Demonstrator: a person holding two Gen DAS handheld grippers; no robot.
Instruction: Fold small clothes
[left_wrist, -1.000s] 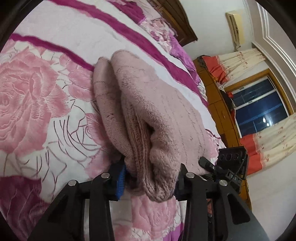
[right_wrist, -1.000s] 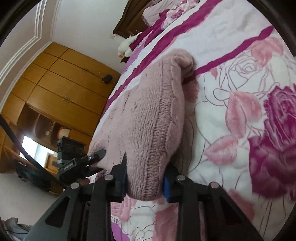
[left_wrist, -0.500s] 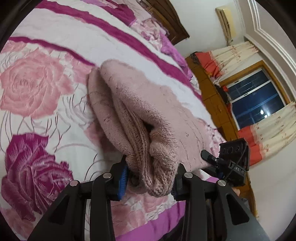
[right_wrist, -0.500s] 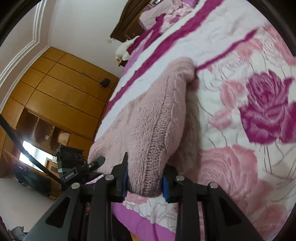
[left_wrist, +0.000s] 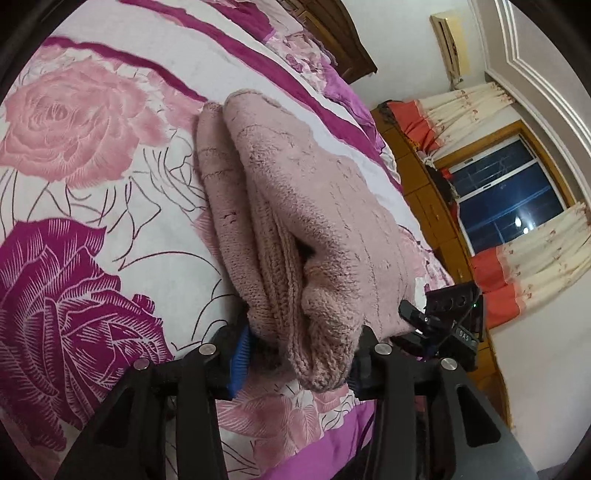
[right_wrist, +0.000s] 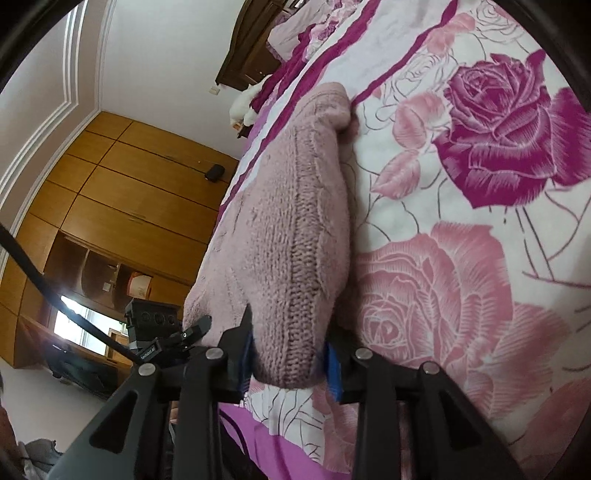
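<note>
Rose-print bedspread (left_wrist: 110, 206), left gripper (left_wrist: 295, 354) and right gripper (right_wrist: 288, 354) easing open, pads still pinching folded pink sweater (left_wrist: 314, 206)

This is a bedroom in a home. A big bed (left_wrist: 110, 206) fills most of it, with a cover full of pink and purple roses. It has a dark wooden headboard (left_wrist: 343, 48). Tall wooden cupboards (right_wrist: 110, 192) stand along one wall, and a window (left_wrist: 509, 206) has cream and orange curtains (left_wrist: 535, 266)
</note>
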